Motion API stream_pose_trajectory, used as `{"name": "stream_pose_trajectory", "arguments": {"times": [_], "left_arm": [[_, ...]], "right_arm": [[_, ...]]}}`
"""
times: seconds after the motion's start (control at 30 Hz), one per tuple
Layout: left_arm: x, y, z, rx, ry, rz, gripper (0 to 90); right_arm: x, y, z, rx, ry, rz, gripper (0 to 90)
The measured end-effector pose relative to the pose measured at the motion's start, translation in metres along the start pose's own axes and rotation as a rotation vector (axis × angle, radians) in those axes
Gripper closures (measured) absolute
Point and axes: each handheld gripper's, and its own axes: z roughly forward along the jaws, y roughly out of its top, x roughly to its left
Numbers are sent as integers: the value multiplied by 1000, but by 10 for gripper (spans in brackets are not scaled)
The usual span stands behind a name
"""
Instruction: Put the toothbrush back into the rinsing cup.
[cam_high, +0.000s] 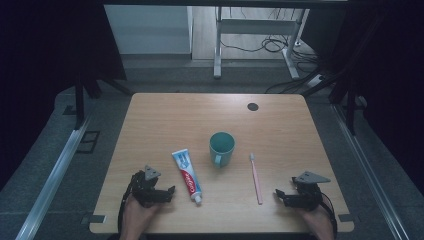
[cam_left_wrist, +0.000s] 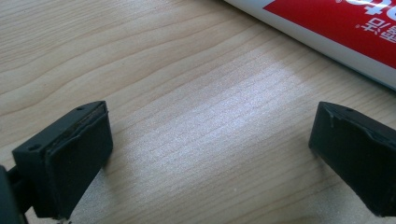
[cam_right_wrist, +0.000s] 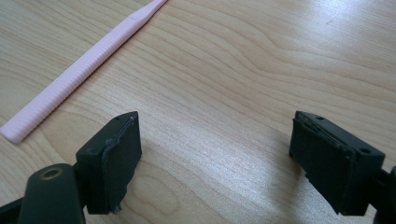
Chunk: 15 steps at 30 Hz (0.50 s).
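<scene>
- Left gripper (cam_high: 167, 192): held low at the near-left edge of the wooden table (cam_high: 165, 120), a hand (cam_high: 136, 215) behind it, jaws pointing right toward the toothpaste tube. In the left gripper view the two black jaws stand wide apart over bare wood with nothing between them; the tube's red-and-white side crosses the upper right corner, just beyond the jaw tips.
- Toothpaste tube (cam_high: 187, 175): lies flat on the table just right of the left gripper, apart from it. Its long axis runs from far-left to near-right, the flat crimped end away from the person and the white cap toward the table's near edge.
- Teal mug (cam_high: 221, 148): stands upright near the middle of the table, just right of the tube's far end, its handle turned toward the person.
- Pink toothbrush (cam_high: 256, 177): lies flat to the right of the mug, well apart from the tube. Its long axis runs almost straight away from the person, the white bristle head at the far end and the handle's end nearest the table's front edge.
- Right gripper (cam_high: 280, 194): held low at the near-right edge, jaws pointing left toward the toothbrush handle. In the right gripper view (cam_right_wrist: 215, 140) the jaws are spread wide, gripping nothing; the handle lies on the wood beyond the left jaw, untouched.
</scene>
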Motion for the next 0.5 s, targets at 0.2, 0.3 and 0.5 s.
{"name": "stream_pose_trajectory", "arguments": {"times": [0.2,0.3,0.5], "left_arm": [[0,2,2,-2,0,-2,0],[0,2,2,-1,0,0,0],[0,3,3,-1,-4,6,0]], "right_arm": [[0,0,0,0,0,0,164],[0,0,0,0,0,0,164],[0,0,0,0,0,0,165]]}}
